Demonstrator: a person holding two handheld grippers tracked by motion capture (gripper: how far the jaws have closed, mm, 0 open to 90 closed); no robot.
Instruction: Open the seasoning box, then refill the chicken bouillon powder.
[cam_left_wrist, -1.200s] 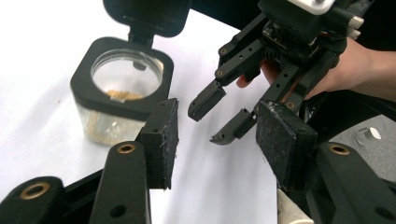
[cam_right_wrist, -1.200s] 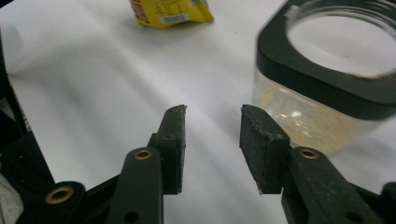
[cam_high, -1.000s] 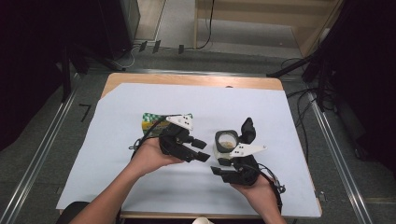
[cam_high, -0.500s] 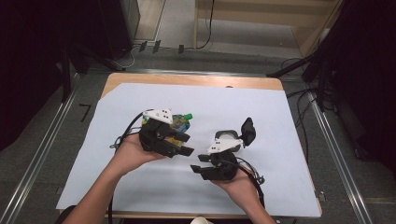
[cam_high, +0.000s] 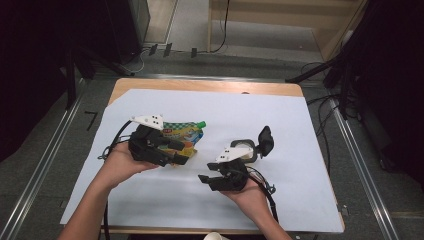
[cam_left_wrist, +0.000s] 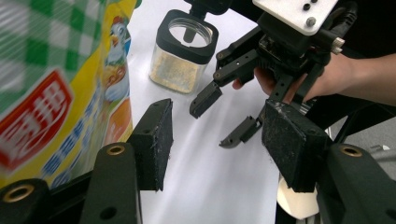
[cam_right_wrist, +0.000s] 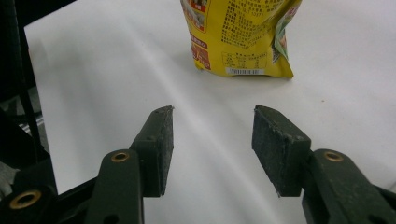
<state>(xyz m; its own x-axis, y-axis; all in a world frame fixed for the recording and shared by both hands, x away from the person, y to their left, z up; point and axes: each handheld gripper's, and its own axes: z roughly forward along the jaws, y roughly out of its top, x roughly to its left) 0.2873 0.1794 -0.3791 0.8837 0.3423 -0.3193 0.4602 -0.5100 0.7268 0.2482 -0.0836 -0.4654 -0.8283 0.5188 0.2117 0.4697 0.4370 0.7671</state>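
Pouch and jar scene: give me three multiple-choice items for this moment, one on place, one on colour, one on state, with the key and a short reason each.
1. Where does the pouch lie?
A. by the left gripper
B. inside the jar
C. on the floor

2. What colour is the pouch's cap?
A. red
B. green
C. white

3. How do the right gripper jaws stand?
A. shut on the jar
B. shut on the pouch
C. open and holding nothing

Key:
1 A: the high view shows the pouch on the white sheet right at the left gripper.
2 B: the spout cap is green in the high view.
3 C: the right gripper view shows bare sheet between the parted jaws.
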